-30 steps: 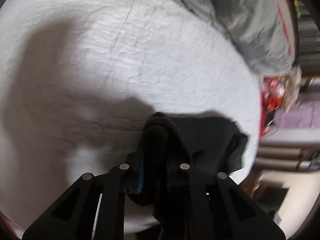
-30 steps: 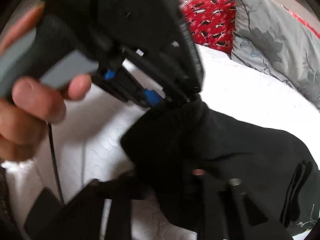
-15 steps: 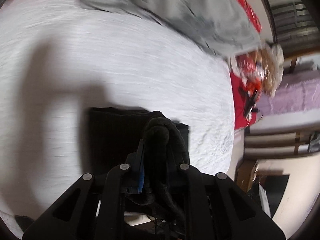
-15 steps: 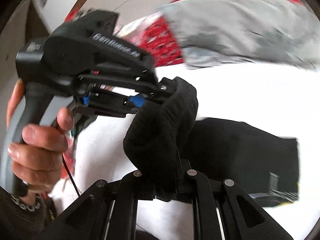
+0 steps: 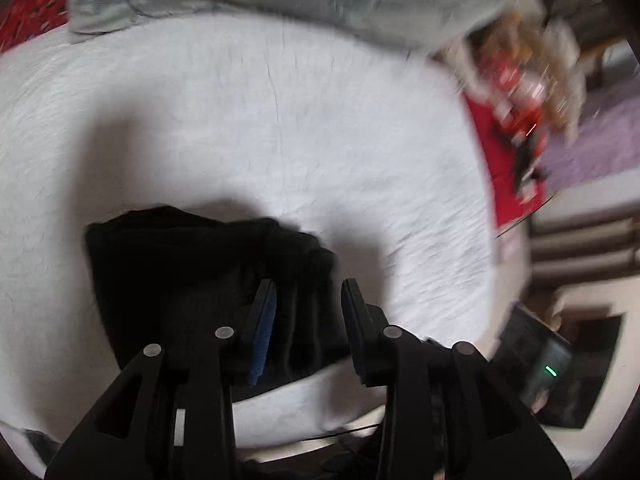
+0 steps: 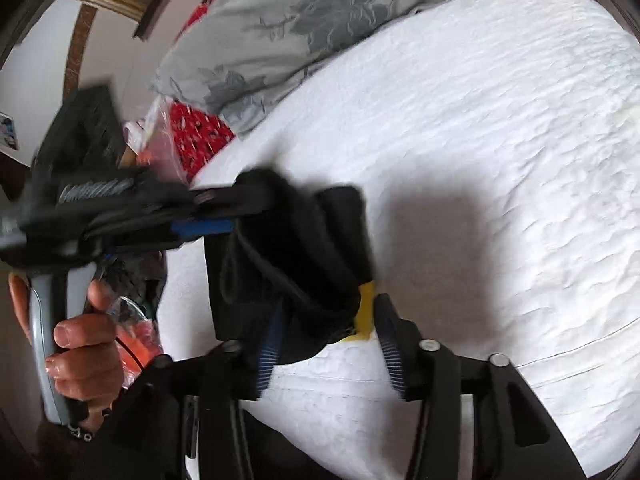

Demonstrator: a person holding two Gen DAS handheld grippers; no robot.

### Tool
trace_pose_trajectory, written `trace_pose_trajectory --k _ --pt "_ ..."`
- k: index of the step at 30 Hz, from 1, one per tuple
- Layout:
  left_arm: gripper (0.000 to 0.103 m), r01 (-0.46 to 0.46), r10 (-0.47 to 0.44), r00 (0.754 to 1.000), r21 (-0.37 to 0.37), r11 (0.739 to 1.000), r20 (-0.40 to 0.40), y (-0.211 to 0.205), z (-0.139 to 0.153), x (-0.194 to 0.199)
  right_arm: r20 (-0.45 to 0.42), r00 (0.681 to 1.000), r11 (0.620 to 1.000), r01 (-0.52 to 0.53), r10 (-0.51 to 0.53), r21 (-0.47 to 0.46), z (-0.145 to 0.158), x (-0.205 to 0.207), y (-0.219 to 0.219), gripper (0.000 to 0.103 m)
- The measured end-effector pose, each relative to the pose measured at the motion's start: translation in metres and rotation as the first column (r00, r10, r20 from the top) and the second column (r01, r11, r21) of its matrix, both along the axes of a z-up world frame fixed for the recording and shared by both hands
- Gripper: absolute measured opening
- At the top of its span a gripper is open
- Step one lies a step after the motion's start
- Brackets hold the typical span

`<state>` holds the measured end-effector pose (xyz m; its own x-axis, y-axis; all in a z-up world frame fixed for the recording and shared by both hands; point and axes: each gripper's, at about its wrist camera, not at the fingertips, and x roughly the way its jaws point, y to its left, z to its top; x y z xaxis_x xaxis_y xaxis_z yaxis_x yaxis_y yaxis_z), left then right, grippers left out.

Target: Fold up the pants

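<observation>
The white bed is carrying everything, with grey pillows lying along its far edge. The black pants, bundled into a compact block, are sitting near the bed's near edge, their long axis running crosswise to both tools. The left hand-held gripper is hanging over the bundle's right end with jaws apart, gripping nothing. The right hand-held gripper is likewise spread open, straddling the bundle's near edge, and looks equally close.
</observation>
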<state>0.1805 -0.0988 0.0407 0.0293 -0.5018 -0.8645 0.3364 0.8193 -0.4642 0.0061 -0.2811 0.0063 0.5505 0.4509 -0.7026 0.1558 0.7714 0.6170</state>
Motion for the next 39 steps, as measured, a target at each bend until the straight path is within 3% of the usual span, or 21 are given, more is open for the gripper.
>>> trace_pose_trajectory --k 1,2,4,6,7,10,13,14,15,16,18,20,22,26,28,30,32,33,34,36,39 --pt "0.038 -0.024 0.024 1.0 -0.041 0.999 0.014 0.015 0.008 0.001 0.022 1.0 1.0 0.006 -0.006 0.009 0.005 0.0 -0.005 0.05" --pt "0.056 -0.075 0.079 0.995 -0.069 0.995 0.053 0.039 0.017 0.005 0.04 0.999 1.0 0.012 -0.013 0.015 0.01 -0.001 -0.009 0.051" --pt "0.069 -0.189 0.195 0.971 -0.053 0.98 0.135 0.074 0.021 0.011 0.071 0.997 1.0 0.016 -0.017 0.019 0.021 0.006 -0.011 0.065" --pt "0.069 -0.229 0.234 0.961 -0.049 0.972 0.144 0.096 0.01 0.014 0.083 0.997 1.0 -0.004 0.003 0.005 0.027 0.021 -0.004 0.072" --pt "0.069 -0.246 0.25 0.962 -0.054 0.968 0.11 0.105 -0.002 0.017 0.08 0.996 1.0 -0.024 0.024 -0.003 0.025 0.032 0.001 0.074" --pt "0.069 -0.278 0.282 0.958 -0.07 0.958 0.044 0.113 -0.033 0.02 0.048 0.997 0.995 -0.05 0.054 -0.081 0.019 0.07 0.018 0.074" --pt "0.069 -0.268 0.269 0.963 -0.039 0.963 0.023 0.1 -0.049 0.019 -0.013 0.998 0.989 -0.064 0.063 -0.131 0.003 0.094 0.033 0.074" --pt "0.069 -0.27 0.27 0.962 -0.012 0.963 0.04 0.092 -0.052 0.021 -0.022 0.996 0.981 -0.086 0.084 -0.175 0.0 0.101 0.04 0.07" --pt "0.068 -0.267 0.264 0.961 0.022 0.964 0.076 0.084 -0.051 0.023 -0.032 0.995 0.972 -0.102 0.098 -0.211 -0.002 0.103 0.043 0.037" --pt "0.06 -0.269 0.262 0.958 0.048 0.962 0.118 0.078 -0.051 0.023 -0.043 0.992 0.965 -0.124 0.117 -0.231 -0.003 0.107 0.045 0.022" --pt "0.053 -0.274 0.247 0.953 0.152 0.95 0.173 0.064 -0.057 0.031 -0.033 0.997 0.981 -0.08 0.075 -0.178 -0.006 0.104 0.03 0.022" --pt "0.054 -0.275 0.259 0.96 0.192 0.942 0.104 0.061 -0.08 0.037 -0.057 0.998 0.992 -0.03 0.023 -0.123 -0.022 0.101 0.007 0.022" --pt "0.053 -0.309 0.3 0.95 0.134 0.942 0.082 0.072 -0.08 0.035 -0.11 0.994 0.997 -0.002 -0.006 -0.077 -0.044 0.101 -0.009 0.043" --pt "0.054 -0.332 0.33 0.941 0.016 0.943 0.07 0.104 -0.059 0.011 -0.094 0.995 0.999 -0.021 0.026 0.05 -0.036 0.092 -0.021 0.049" --pt "0.06 -0.332 0.332 0.942 -0.017 0.943 0.049 0.117 -0.059 -0.008 -0.086 0.994 0.996 -0.064 0.069 0.057 -0.029 0.085 -0.02 0.058" --pt "0.064 -0.335 0.336 0.941 -0.024 0.942 0.031 0.121 -0.065 -0.027 -0.075 0.993 0.995 -0.089 0.092 0.036 -0.026 0.077 -0.015 0.06" --pt "0.064 -0.318 0.318 0.948 0.003 0.948 0.027 0.116 -0.074 -0.042 -0.083 0.989 0.993 -0.118 0.119 0.025 -0.029 0.075 -0.006 0.059" --pt "0.064 -0.315 0.315 0.948 0.018 0.949 0.042 0.111 -0.076 -0.048 -0.083 0.989 0.992 -0.124 0.125 0.009 -0.028 0.075 -0.002 0.051" --pt "0.064 -0.304 0.298 0.951 0.058 0.951 0.086 0.106 -0.078 -0.057 -0.083 0.987 0.99 -0.138 0.136 -0.017 -0.027 0.072 0.001 0.029" --pt "0.066 -0.268 0.247 0.957 0.129 0.955 0.155 0.096 -0.083 -0.068 -0.07 0.988 0.989 -0.143 0.14 -0.041 -0.02 0.064 0.004 0.024" --pt "0.068 -0.262 0.23 0.95 0.144 0.954 0.21 0.091 -0.089 -0.075 -0.089 0.987 0.989 -0.137 0.132 -0.057 -0.031 0.051 -0.001 0.024"
